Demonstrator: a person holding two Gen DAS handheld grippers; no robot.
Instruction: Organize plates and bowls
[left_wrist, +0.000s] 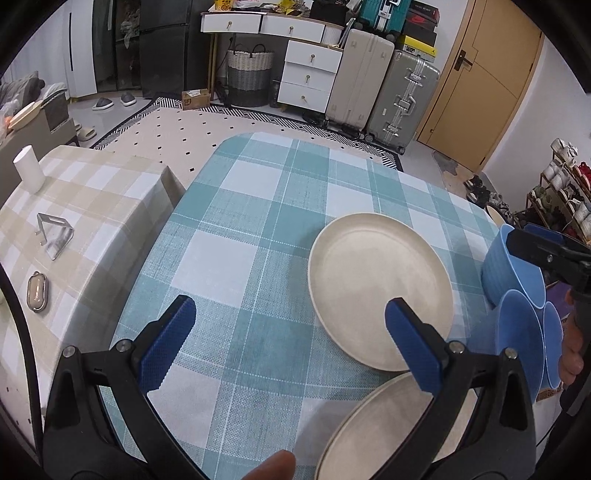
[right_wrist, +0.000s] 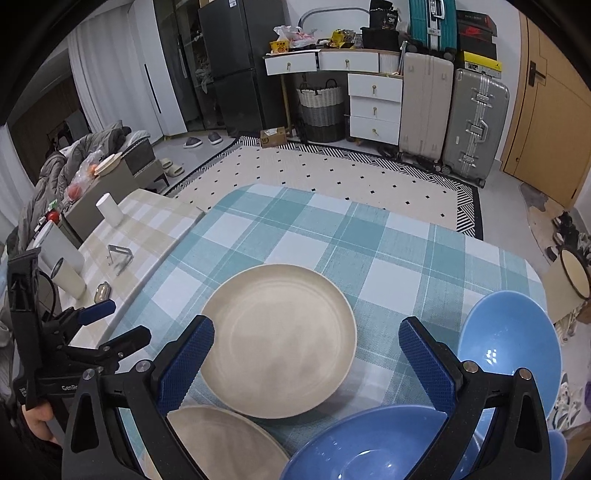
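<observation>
The left gripper (left_wrist: 290, 343) hangs with its jaws spread wide, nothing between the blue pads (left_wrist: 168, 343). A fingertip (left_wrist: 275, 466) shows at 6 o'clock beneath it. The right gripper (right_wrist: 306, 363) is likewise spread wide and empty-handed. In its view, the left gripper sits at 9 o'clock, held by a hand (right_wrist: 37, 421).

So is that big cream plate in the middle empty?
Empty: the cream plate lies flat on the checked tablecloth, bare inside.

Home living room, fridge (right_wrist: 236, 66), white drawers (right_wrist: 373, 107), suitcases (right_wrist: 472, 122), slippers (right_wrist: 203, 140), checked tablecloth (right_wrist: 369, 251)
</observation>
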